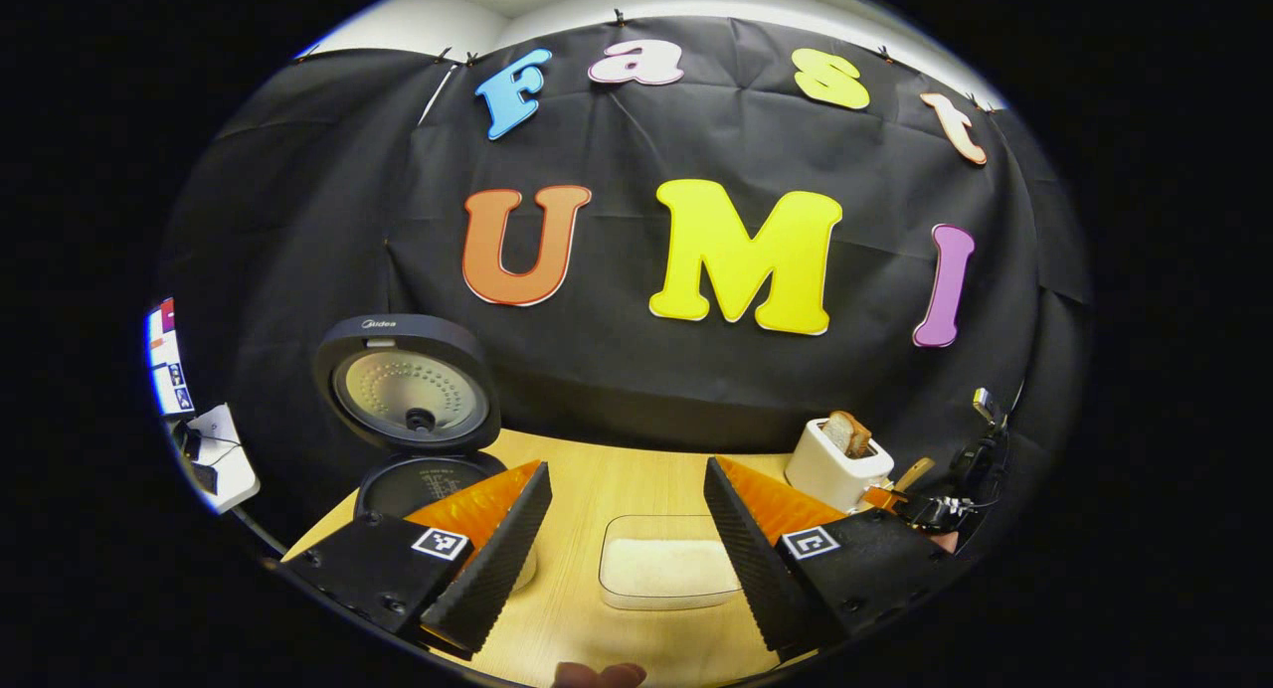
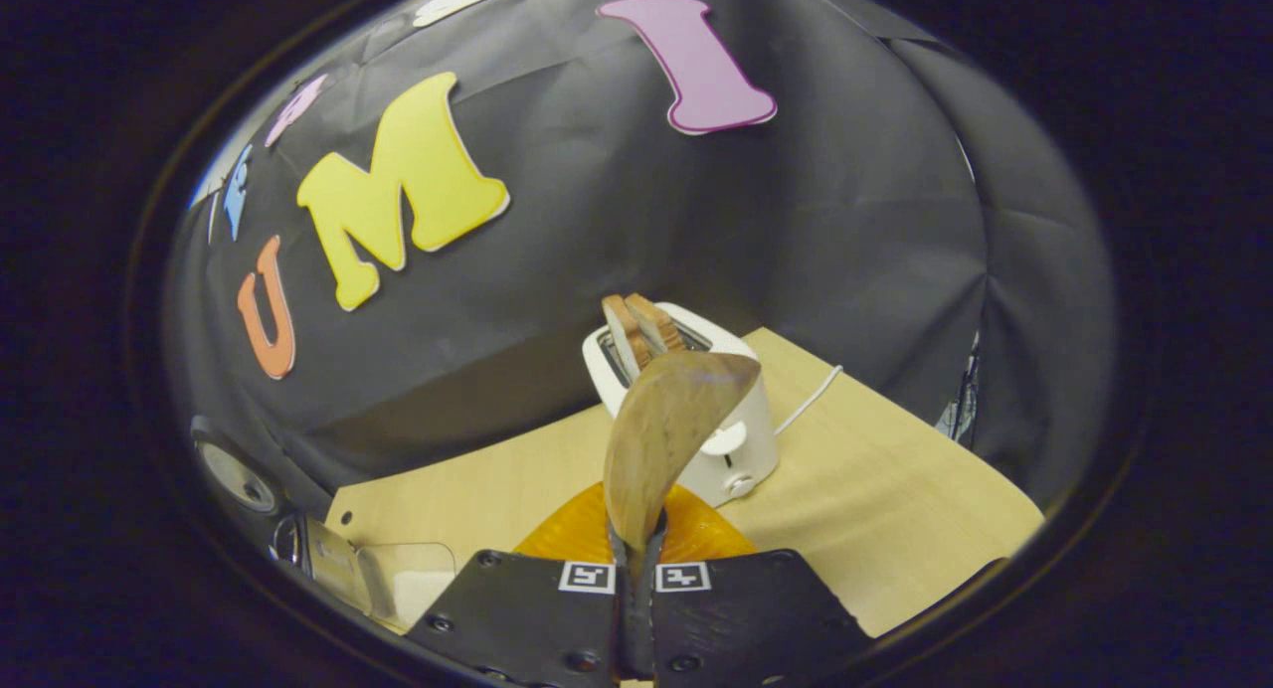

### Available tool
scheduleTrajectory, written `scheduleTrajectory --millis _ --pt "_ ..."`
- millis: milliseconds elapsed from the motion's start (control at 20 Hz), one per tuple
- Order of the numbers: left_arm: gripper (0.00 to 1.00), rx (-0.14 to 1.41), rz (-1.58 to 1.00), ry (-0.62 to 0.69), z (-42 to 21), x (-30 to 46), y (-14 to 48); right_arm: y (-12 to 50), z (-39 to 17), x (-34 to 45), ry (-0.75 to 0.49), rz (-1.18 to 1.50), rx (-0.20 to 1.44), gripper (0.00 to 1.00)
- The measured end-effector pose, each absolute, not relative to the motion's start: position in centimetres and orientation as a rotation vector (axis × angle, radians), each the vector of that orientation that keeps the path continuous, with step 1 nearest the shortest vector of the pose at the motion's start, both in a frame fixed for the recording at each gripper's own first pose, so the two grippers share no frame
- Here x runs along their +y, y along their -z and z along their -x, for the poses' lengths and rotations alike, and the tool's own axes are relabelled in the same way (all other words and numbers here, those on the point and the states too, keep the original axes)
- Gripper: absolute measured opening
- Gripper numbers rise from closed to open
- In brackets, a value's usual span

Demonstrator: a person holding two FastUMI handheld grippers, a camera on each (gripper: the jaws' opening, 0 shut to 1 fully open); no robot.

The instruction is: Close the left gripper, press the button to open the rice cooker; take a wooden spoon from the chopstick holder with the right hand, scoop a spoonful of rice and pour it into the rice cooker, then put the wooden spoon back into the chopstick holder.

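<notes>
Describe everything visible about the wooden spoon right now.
The wooden spoon looks like brown, grained wood with a broad, smooth bowl tapering to a narrow neck. It stands roughly upright, bowl uppermost, leaning slightly right. The right gripper is shut on its neck, both fingers pressing it. The bowl appears empty; no rice is visible on it. It is held above the wooden table, in front of the white toaster.

Table (image 1: 587,479): light wood-grain top, set against the black cloth wall.
On it, in the left gripper view: rice cooker (image 1: 423,484) at the far left, lid standing open; clear lidless box of rice (image 1: 664,569) near the front middle; white toaster (image 1: 837,461) at the far right with bread in its slots, its white cord (image 2: 811,400) lying on the tabletop.
</notes>
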State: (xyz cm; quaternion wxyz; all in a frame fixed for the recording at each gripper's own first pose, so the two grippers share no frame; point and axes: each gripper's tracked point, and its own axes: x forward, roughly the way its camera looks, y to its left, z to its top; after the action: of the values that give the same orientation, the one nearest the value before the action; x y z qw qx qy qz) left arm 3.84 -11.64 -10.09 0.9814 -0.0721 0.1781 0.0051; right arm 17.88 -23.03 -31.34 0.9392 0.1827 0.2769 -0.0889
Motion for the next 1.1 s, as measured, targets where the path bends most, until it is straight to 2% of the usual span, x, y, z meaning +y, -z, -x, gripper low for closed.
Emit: scheduleTrajectory --millis 250,450,500,600,650,700,800,850,900,1000,1050,1100 --pt "0.99 0.363 0.124 -0.033 -3.6 -10.4 10.2 33.9 -17.5 -22.5 0.197 -0.357 0.594 0.01" --pt "0.99 0.364 0.108 -0.013 -3.8 -10.6 10.2 33.1 -17.2 -22.6 0.204 -0.355 0.573 0.12" --pt "0.98 0.362 0.108 -0.008 -3.9 -10.7 10.2 32.7 -17.4 -22.8 0.204 -0.341 0.556 0.19" --pt "0.98 0.359 0.113 0.007 -4.0 -11.0 10.1 31.0 -17.3 -23.1 0.199 -0.311 0.531 0.26" --pt "0.98 0.353 0.115 0.014 -4.1 -11.1 9.9 30.1 -17.1 -23.3 0.2 -0.298 0.518 0.41" --pt "0.98 0.344 0.115 0.02 -4.3 -11.1 9.7 29.3 -16.9 -23.4 0.205 -0.29 0.505 0.51" --pt "0.98 0.326 0.116 0.027 -4.5 -11.1 9.1 27.9 -16.2 -24.0 0.231 -0.274 0.482 0.82" --pt "0.98 0.316 0.118 0.025 -4.7 -10.8 8.7 26.8 -15.7 -24.4 0.25 -0.266 0.464 0.85" --pt "0.98 0.306 0.121 0.019 -4.8 -10.5 8.4 25.6 -15.1 -24.8 0.265 -0.258 0.443 0.95" --pt "0.98 0.284 0.128 0.007 -5.2 -9.9 7.6 23.3 -13.5 -25.1 0.276 -0.252 0.423 0.95" --pt "0.98 0.266 0.128 -0.003 -5.5 -9.2 7.0 22.0 -12.7 -24.9 0.278 -0.256 0.411 0.91" --pt "0.98 0.247 0.125 -0.018 -5.8 -8.5 6.3 20.8 -11.8 -24.4 0.271 -0.255 0.403 0.91"
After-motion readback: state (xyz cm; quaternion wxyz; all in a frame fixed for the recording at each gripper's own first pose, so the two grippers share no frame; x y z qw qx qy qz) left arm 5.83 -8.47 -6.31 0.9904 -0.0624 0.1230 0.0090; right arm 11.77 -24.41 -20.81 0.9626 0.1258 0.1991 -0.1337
